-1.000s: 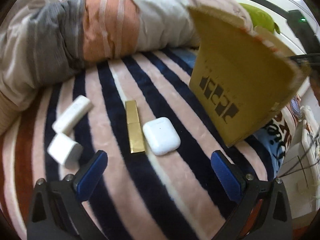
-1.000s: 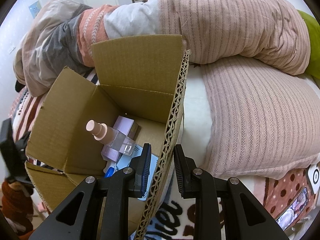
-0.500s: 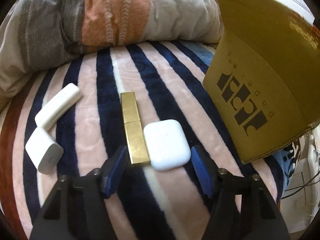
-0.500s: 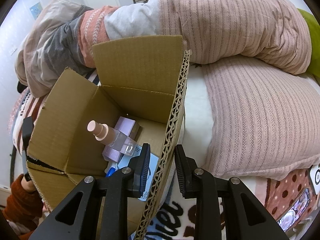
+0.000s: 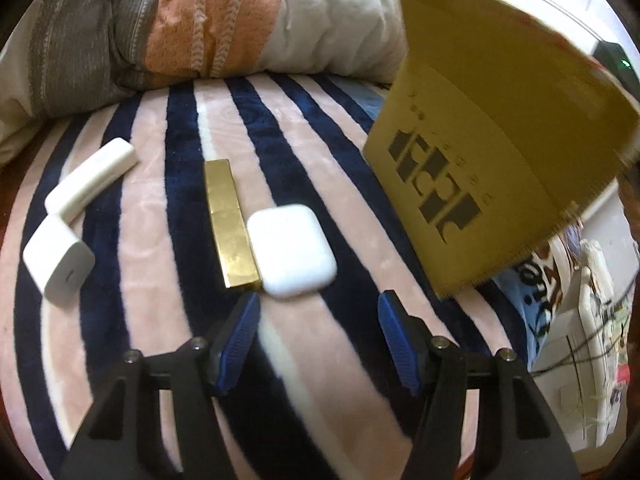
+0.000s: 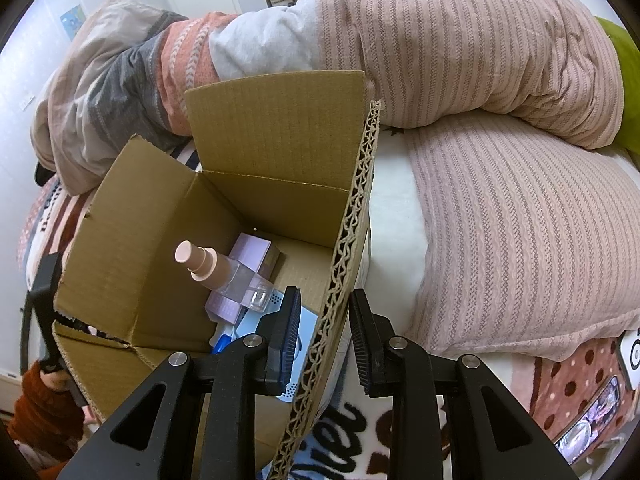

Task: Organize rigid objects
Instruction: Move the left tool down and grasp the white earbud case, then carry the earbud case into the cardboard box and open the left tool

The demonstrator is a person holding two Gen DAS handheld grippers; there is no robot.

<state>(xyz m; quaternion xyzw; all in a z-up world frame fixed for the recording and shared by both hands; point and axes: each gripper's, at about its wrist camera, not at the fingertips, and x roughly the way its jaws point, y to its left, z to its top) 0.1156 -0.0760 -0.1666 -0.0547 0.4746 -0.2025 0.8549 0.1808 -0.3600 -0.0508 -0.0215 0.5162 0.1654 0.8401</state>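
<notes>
In the left wrist view a white earbud case (image 5: 291, 251) lies on the striped blanket, touching a gold bar-shaped case (image 5: 230, 222) on its left. My left gripper (image 5: 318, 330) is open just in front of the earbud case, not touching it. A white charger block (image 5: 58, 258) and a white oblong case (image 5: 91, 179) lie further left. My right gripper (image 6: 325, 332) is shut on the side wall of the cardboard box (image 6: 352, 216). The box (image 5: 492, 152) is also at the right of the left wrist view. Inside it are a pink-capped bottle (image 6: 218, 274) and a purple box (image 6: 246, 276).
A rolled quilt (image 5: 208, 20) bounds the far side of the blanket (image 5: 152, 240). A pink ribbed pillow (image 6: 520, 232) lies right of the box. The bed edge and cables show at the right (image 5: 592, 320).
My left gripper drew back slightly from the earbud case and stays open, narrower than a second ago. The right gripper keeps its hold on the box wall, barely moving.
</notes>
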